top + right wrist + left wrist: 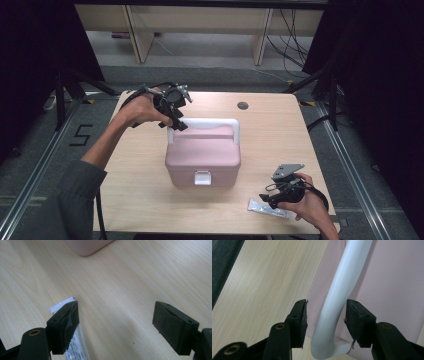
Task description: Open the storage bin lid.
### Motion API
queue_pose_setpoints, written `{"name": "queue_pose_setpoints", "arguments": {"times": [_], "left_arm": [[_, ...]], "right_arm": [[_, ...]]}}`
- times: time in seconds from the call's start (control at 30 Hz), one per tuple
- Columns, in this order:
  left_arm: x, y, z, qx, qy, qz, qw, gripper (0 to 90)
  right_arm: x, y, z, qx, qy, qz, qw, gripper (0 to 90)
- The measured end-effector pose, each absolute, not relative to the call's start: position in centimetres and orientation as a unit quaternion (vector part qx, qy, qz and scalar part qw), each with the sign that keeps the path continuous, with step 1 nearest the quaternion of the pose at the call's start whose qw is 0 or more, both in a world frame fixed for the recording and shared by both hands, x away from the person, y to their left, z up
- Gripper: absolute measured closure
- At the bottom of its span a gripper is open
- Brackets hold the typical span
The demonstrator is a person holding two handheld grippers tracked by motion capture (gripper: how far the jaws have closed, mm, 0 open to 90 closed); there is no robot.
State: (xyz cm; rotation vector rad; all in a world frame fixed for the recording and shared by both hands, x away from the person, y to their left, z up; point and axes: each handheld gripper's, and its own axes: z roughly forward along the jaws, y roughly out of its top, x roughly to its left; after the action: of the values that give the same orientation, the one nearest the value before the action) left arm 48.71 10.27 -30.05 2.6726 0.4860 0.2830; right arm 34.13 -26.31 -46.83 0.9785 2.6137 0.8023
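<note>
Two grippers work at one table (pixel 150 200), and we go through the views in turn. From the high view we see a pink box (pixel 202 159) standing near the middle of the table, its white handle (pixel 204 123) raised along the far edge of the lid and its white latch (pixel 202 177) facing us. Our left gripper (pixel 176 121) reaches over the far left corner of the box and comes down on the left end of the handle. Our right gripper (pixel 265 198) rests low at the near right corner of the table, just over a small clear packet (pixel 270 208), well apart from the box. In the left gripper view the handle (pixel 342 297) runs up between the two pads (pixel 300 322); the jaws are half spread, with a small gap on each side of the bar, so they do not pinch it yet. They stand right at the bend of the handle, where the bar turns down to the lid (pixel 392 282). We think it is better to keep the bar centred between the pads and to close on the straight part a little above the bend, otherwise the round plastic may slip out sideways. In the right gripper view the jaws are wide apart over bare wood; the left pad (pixel 63 326) lies over the end of the packet (pixel 75 345), but nothing is held. A corner of the box (pixel 87 246) shows at the top.
</note>
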Motion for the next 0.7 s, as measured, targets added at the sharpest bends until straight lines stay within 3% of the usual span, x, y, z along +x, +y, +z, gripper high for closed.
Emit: {"name": "queue_pose_setpoints", "arguments": {"times": [0.7], "left_arm": [[49.1, 9.2, -30.2, 0.971, 0.145, 0.098, 0.166, 61.4]], "right_arm": [[34.3, -26.3, -46.7, 0.316, 0.901, 0.274, 0.114, 22.6]]}}
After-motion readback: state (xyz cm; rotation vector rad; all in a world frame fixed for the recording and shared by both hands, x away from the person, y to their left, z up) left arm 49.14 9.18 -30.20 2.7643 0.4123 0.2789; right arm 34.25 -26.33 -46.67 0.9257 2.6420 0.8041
